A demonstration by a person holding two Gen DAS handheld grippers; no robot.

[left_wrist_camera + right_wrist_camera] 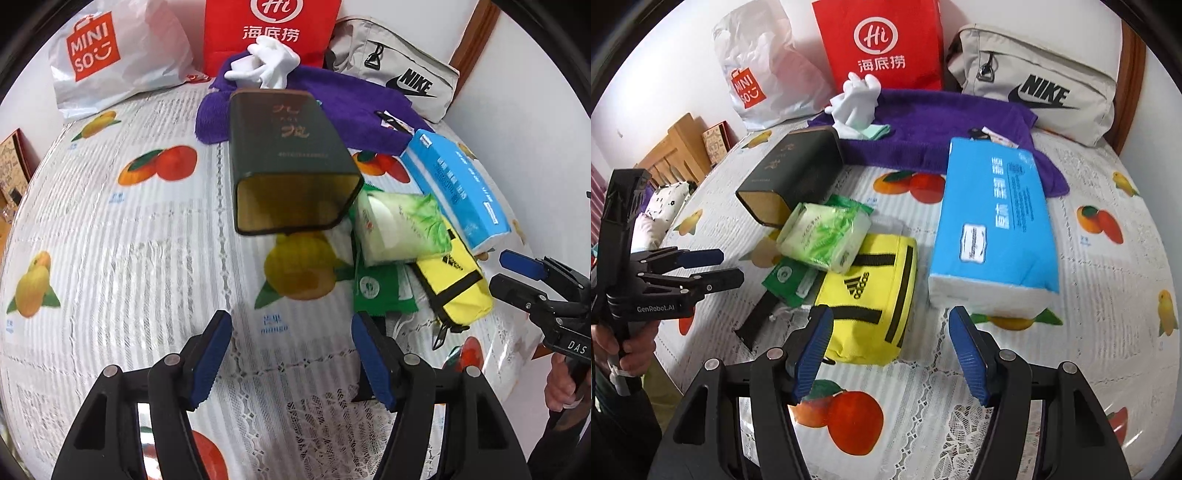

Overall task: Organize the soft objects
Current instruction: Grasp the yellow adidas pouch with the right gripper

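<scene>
1. Surface (1089,295): fruit-print cloth under clear lace; white wall behind, wooden furniture off its left edge.
2. Far edge: Miniso bag (764,85), red bag (882,44), Nike pouch (1038,85), purple towel (942,125) with white gloves (858,99) on it.
3. Middle: dark tin (288,162) on its side, open mouth toward you; green tissue pack (827,234) on the yellow Adidas pouch (871,295), whose long axis runs toward the far edge; blue tissue pack (993,225) just beside it.
4. Your left gripper (291,354): jaws apart, empty, short of the tin.
5. Your right gripper (890,350): jaws apart, empty, the yellow pouch's near end just beyond them.
</scene>
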